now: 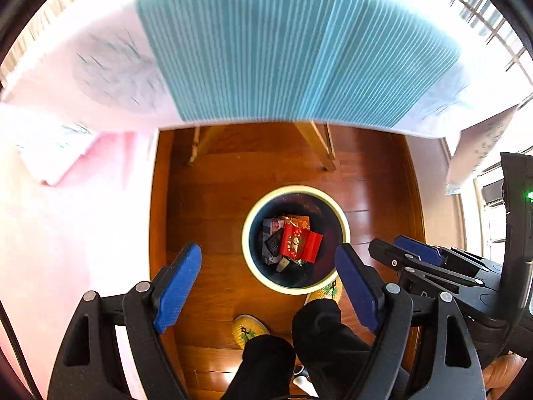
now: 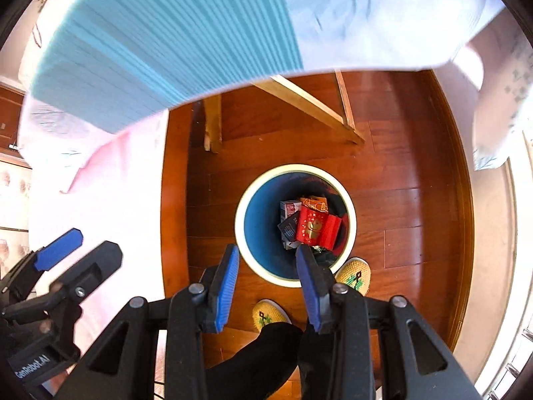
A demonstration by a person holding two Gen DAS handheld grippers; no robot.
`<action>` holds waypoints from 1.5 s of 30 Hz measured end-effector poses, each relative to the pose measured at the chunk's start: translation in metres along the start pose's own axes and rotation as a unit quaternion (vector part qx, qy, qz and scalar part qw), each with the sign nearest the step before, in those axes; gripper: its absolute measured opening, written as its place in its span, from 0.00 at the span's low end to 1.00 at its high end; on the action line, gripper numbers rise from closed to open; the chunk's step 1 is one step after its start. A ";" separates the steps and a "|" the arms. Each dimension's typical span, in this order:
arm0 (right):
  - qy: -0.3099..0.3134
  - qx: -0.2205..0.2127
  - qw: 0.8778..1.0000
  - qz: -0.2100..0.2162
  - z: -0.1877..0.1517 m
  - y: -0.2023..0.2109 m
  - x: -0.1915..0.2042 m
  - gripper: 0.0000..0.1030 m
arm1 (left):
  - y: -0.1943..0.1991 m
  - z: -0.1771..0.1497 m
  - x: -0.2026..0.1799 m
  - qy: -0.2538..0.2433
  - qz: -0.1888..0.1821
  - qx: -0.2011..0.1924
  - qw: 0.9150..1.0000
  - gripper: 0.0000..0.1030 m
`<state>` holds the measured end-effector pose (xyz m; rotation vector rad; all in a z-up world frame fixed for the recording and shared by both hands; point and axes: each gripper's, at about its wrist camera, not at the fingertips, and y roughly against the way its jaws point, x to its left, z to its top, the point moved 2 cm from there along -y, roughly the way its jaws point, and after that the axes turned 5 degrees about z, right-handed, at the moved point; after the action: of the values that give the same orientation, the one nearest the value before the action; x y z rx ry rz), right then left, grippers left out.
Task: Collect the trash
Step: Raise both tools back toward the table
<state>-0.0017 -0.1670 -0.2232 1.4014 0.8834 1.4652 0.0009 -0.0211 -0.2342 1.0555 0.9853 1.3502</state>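
Note:
A round bin with a cream rim (image 1: 255, 266) and dark blue inside stands on the wood floor below both grippers; it also shows in the right wrist view (image 2: 253, 260). In it lie a red packet (image 1: 298, 242) (image 2: 316, 228), a small carton (image 1: 271, 226) (image 2: 289, 208) and other wrappers. My left gripper (image 1: 268, 283) is open and empty above the bin's near edge. My right gripper (image 2: 268, 286) is open and empty, also above the near edge. Each gripper shows in the other's view: the right (image 1: 408, 255), the left (image 2: 78, 245).
A table with a white cloth (image 1: 110, 66) and a teal ribbed mat (image 1: 283, 43) fills the top of both views; its wooden legs (image 2: 213, 123) stand just beyond the bin. The person's feet in yellow slippers (image 2: 354, 275) touch the bin's near side. A window (image 1: 493, 26) lies to the right.

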 end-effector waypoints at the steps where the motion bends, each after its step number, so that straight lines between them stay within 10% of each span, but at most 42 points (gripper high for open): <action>1: 0.001 -0.002 1.000 0.000 0.000 0.008 0.005 0.36 | 0.011 0.002 0.002 0.000 0.000 -0.004 1.000 0.79; 27: 0.147 -0.157 0.976 0.016 0.032 0.258 0.166 0.36 | 0.311 0.057 0.096 0.033 0.035 -0.223 0.974 0.79; 45: 0.203 -0.214 0.956 0.004 0.161 0.295 0.188 0.38 | 0.325 0.164 0.103 0.082 0.053 -0.268 0.958 0.79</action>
<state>0.1289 -0.1057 0.1346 0.7982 0.7410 1.8556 0.0763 0.0633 0.1265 0.5959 0.6245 1.6908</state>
